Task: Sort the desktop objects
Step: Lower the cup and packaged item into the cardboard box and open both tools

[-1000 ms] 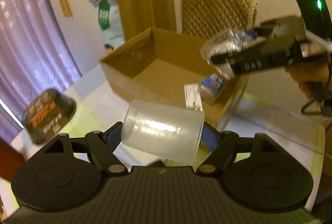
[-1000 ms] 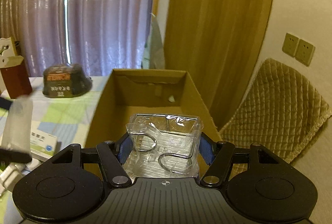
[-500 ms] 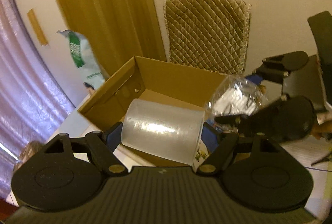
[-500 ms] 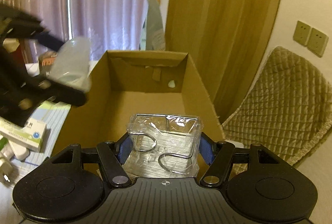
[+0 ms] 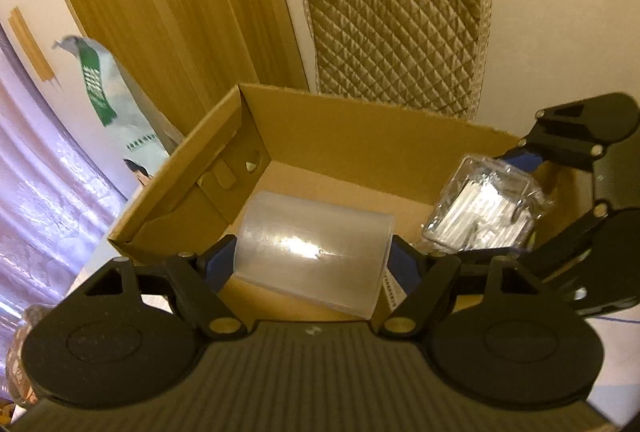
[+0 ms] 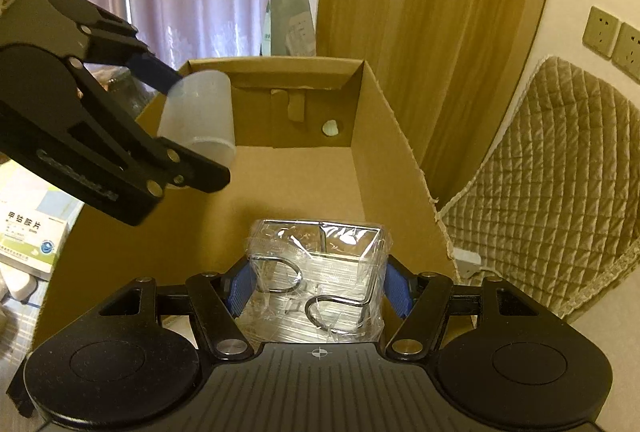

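Both tools have moved over the cardboard box (image 6: pixel 304 192). Left tool (image 5: pixel 312 260) is closed on the plastic cup (image 5: pixel 312 252), right tool (image 6: pixel 318 288) on the wrapped metal hooks (image 6: pixel 318 280). Released together, they may collide, or the cup may bounce out.

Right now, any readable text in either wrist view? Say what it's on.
"甲钴胺片": white medicine box, left of the cardboard box.
Smaller print on that box: too small to read.
Embossed wording on the left gripper arm: blurred.
Green-and-white bag: print unreadable.
Label strip behind the translucent cup: too small.
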{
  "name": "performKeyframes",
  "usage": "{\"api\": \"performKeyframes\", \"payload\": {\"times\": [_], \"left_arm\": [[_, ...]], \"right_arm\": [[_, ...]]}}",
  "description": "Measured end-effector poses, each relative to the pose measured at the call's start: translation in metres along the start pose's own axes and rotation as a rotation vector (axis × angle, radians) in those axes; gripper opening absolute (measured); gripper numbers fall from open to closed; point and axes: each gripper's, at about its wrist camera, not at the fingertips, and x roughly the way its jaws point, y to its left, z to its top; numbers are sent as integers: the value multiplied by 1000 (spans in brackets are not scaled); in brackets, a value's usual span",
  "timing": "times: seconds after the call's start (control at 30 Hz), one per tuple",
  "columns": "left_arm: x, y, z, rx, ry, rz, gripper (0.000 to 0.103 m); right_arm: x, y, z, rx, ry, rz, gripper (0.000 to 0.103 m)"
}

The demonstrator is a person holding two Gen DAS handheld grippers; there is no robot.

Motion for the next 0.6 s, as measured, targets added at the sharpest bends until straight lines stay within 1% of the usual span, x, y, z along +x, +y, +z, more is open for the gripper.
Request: {"api": "performKeyframes", "payload": {"times": [0.3, 0.47, 0.6], "left_arm": [[26, -2, -7, 1, 42, -30, 77], [29, -1, -8, 4, 46, -18, 77], [24, 1, -8, -5, 32, -4, 84]], "right_arm": [[12, -3, 0, -3, 24, -6, 65], [16, -4, 3, -6, 26, -5, 65], [16, -3, 5, -10, 28, -6, 65]]}}
